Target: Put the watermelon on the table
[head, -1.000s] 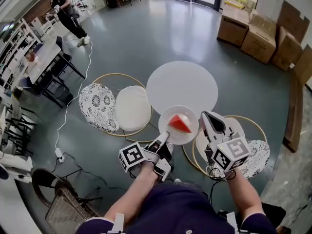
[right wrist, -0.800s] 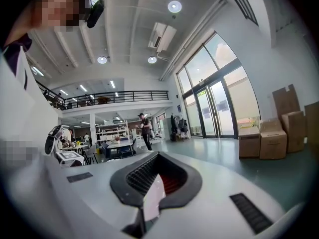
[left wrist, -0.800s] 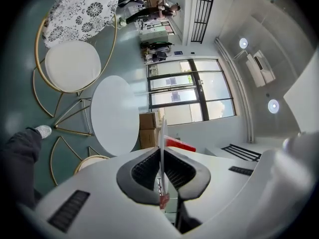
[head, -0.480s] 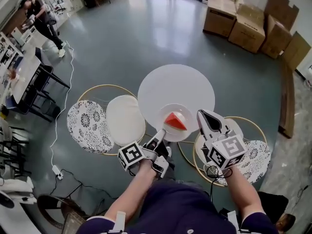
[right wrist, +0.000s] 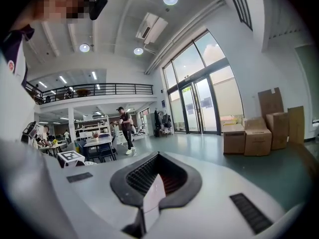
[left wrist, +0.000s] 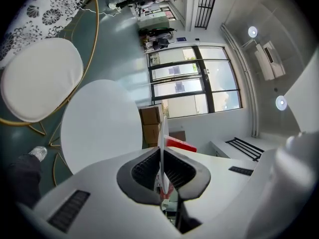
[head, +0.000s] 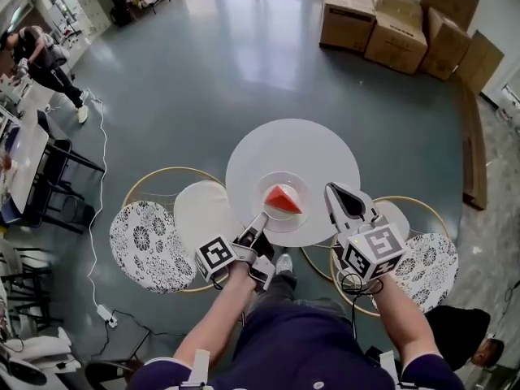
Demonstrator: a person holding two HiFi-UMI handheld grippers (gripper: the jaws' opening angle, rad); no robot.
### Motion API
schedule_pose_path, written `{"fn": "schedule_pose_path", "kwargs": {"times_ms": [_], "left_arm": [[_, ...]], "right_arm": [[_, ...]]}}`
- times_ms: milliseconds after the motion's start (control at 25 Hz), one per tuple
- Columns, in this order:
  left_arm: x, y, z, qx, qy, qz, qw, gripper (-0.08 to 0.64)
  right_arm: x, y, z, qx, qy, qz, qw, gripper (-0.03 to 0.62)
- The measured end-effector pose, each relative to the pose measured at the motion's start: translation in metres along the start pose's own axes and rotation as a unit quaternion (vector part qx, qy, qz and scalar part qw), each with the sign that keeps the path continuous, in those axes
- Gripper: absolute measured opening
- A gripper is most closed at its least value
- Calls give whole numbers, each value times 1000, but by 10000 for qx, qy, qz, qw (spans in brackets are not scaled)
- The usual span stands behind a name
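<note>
Watermelon (head: 281,198) on plate (head: 300,210), poss. resting on table (head: 292,146).

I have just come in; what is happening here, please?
A person holds a gripper in each hand. The left gripper is shut on the rim of a white plate that carries a slice of watermelon. The plate is over the near side of the round white table; whether it already rests there cannot be told. The right gripper, jaws together, is beside the plate and does not touch it.
</note>
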State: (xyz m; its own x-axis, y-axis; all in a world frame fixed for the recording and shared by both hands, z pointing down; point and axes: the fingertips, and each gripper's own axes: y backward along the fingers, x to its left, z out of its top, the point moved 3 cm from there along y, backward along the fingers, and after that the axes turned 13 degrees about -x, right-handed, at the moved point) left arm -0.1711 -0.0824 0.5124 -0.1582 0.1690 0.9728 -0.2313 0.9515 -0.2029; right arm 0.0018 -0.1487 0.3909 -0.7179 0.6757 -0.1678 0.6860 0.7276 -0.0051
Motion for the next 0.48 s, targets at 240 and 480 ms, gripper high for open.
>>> {"fn": "schedule_pose_path", "kwargs": {"times_ms": [240, 480], "left_arm": [[11, -30, 18, 164, -163, 75, 9997, 17], [30, -51, 25, 221, -183, 195, 9994, 17]], "right_arm": [[-13, -16, -4, 53, -53, -259, 9996, 5], [-24, -28, -12, 140, -61, -349, 9993, 5]]}}
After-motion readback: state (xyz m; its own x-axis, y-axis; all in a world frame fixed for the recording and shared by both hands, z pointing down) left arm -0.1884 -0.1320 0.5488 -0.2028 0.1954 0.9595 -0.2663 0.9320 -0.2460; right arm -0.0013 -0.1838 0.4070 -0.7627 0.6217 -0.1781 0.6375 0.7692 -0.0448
